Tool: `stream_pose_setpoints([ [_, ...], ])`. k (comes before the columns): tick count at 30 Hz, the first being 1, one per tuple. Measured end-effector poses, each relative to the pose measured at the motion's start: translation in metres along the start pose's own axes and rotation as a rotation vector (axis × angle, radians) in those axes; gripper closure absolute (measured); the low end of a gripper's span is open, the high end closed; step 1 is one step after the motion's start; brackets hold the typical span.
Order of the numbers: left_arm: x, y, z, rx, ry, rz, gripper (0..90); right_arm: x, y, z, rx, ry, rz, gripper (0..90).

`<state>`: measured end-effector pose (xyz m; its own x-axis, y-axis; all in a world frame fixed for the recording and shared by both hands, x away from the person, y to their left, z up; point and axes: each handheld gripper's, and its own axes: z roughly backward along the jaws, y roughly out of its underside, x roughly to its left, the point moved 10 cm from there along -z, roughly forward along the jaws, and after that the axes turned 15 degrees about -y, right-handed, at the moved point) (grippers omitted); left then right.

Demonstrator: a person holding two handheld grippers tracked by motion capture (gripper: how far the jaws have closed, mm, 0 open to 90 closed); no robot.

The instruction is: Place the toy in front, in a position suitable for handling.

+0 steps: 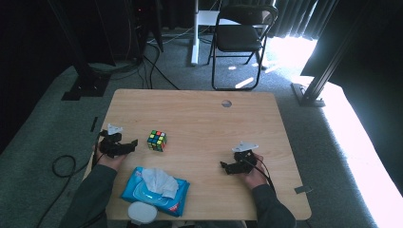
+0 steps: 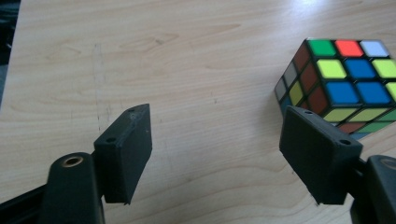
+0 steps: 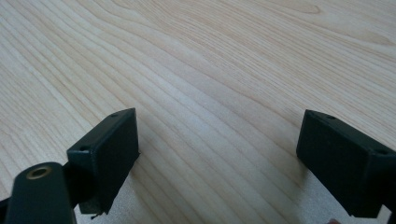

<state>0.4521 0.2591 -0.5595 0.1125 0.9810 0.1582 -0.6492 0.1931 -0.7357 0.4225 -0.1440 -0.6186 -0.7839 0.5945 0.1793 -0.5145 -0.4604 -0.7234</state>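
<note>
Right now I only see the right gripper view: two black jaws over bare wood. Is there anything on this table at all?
Observer: Yes. A scrambled puzzle cube sits on the wooden table, off toward the left gripper.
Operator: Is that gripper holding the cube?
Observer: No. In the left gripper view its jaws stand open with bare wood between them, and the cube lies just beyond one jaw.
Operator: Anything else near the person?
Observer: A blue pack of wet wipes lies at the near edge, with a sheet sticking up from its opening.
Operator: And my gripper?
Observer: The right gripper sits low over the table in the person's hand, jaws open, nothing between them.
</note>
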Motion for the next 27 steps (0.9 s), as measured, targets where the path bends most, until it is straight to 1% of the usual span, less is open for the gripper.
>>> stream_pose_setpoints([
  [3,-0.004,-0.005,0.001,-0.005,0.008,-0.004,24.8,0.0,0.0,0.0,0.0,0.0,0.0,12.7],
  [7,-0.012,-0.012,0.003,-0.012,0.034,-0.009,24.0,0.0,0.0,0.0,0.002,0.0,0.0,12.7],
  [10,-0.019,-0.015,0.004,-0.009,0.055,-0.028,23.1,0.0,0.0,0.0,0.001,0.0,0.0,12.7],
  [11,-0.022,-0.015,0.004,-0.005,0.055,-0.035,22.0,0.0,0.0,0.0,0.001,0.0,0.0,12.7],
  [12,-0.022,-0.015,0.004,-0.005,0.055,-0.035,21.0,0.0,0.0,0.0,0.001,0.0,0.0,12.7],
  [16,-0.032,-0.02,0.005,-0.014,0.092,-0.044,18.9,0.0,0.0,0.0,0.001,0.0,0.0,12.7],
  [20,-0.038,-0.023,0.006,-0.015,0.112,-0.046,16.5,0.0,0.0,0.0,0.001,0.0,0.0,12.7],
  [23,-0.042,-0.023,0.004,-0.001,0.117,-0.055,16.2,0.0,0.0,0.0,0.0,0.0,-0.002,12.7],
  [25,-0.045,-0.023,0.004,0.007,0.132,-0.054,14.2,-0.001,0.0,0.0,0.0,0.002,-0.003,12.7],
  [27,-0.047,-0.024,0.004,0.014,0.14,-0.059,14.2,-0.001,-0.001,0.0,-0.001,0.004,-0.008,12.7],
])
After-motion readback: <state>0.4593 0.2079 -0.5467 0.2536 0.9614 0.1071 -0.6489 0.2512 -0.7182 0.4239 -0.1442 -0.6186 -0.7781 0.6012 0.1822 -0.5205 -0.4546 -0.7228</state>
